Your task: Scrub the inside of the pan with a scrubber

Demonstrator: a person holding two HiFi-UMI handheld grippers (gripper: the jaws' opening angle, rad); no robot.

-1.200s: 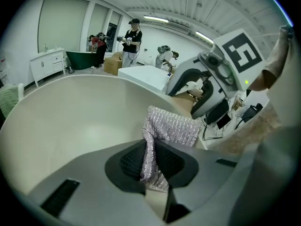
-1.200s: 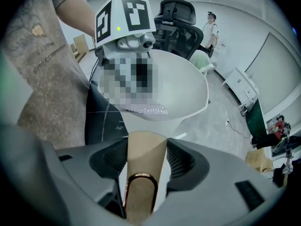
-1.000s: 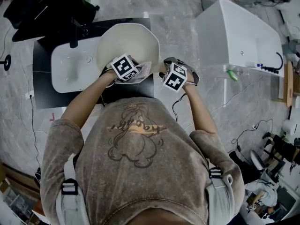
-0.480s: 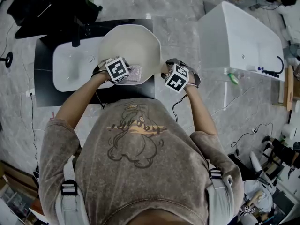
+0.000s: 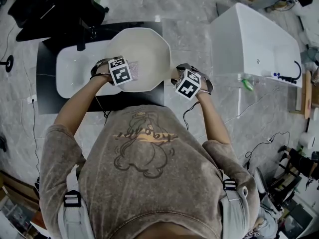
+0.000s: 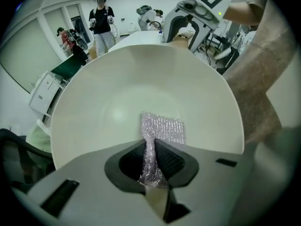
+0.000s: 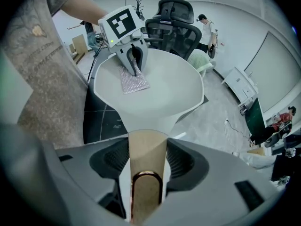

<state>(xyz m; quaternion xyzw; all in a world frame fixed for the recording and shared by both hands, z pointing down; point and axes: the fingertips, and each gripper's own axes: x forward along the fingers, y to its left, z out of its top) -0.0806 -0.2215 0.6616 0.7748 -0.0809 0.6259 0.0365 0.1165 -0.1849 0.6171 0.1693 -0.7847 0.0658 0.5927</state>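
left gripper (image 5: pixel 130 73) now further left across the pan (image 6: pixel 117 93) than a second ago, jaws clamped on scrubber (image 6: pixel 162 128), which lies flat on the inner wall. right gripper (image 7: pixel 146 155) pinches pan handle (image 7: pixel 146 142).

A person in a brown printed T-shirt (image 5: pixel 149 158) stands over a black counter (image 5: pixel 50 101) with a white sink (image 5: pixel 72 78). A cream pan (image 5: pixel 149 49) sits across the sink's right end. The left gripper (image 5: pixel 130 73) reaches into the pan with a silvery scrubber (image 5: pixel 138 74); the right gripper (image 5: pixel 175 77) meets the pan's right edge
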